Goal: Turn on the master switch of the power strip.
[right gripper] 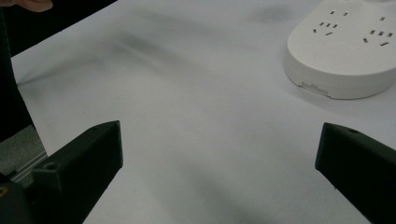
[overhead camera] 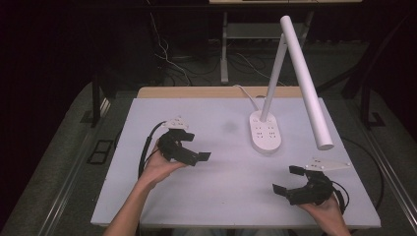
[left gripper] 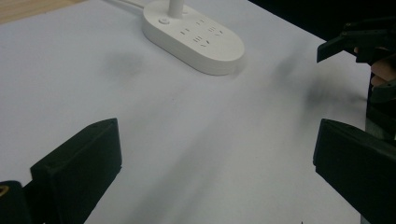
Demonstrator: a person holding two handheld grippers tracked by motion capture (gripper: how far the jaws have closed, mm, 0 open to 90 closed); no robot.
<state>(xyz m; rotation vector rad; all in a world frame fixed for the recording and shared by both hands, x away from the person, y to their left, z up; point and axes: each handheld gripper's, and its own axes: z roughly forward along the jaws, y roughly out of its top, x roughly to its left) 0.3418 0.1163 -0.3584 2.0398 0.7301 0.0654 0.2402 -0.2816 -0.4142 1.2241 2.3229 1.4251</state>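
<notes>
A white desk lamp stands at the back middle of the white table (overhead camera: 226, 187); its oval base (overhead camera: 265, 132) carries several sockets. The lamp's stem leans up and its long tube head (overhead camera: 306, 81) slopes down over the table's right side. My left gripper (overhead camera: 194, 146) hovers at the table's left, open and holding nothing, its jaws pointing right. My right gripper (overhead camera: 287, 180) is near the front right, open and holding nothing, pointing left. The left gripper view has its own open gripper (left gripper: 217, 158), the base (left gripper: 194, 30) ahead and the other gripper (left gripper: 359, 39) at the upper right. The right gripper view shows its open gripper (right gripper: 219, 154) and the base (right gripper: 345, 46).
A white cord (overhead camera: 246, 94) runs from the lamp base over the table's wooden back edge (overhead camera: 206, 92). Behind the table are a desk leg (overhead camera: 224, 46) and loose cables (overhead camera: 169, 59) on the grey floor. Dark rails (overhead camera: 93, 147) flank the table.
</notes>
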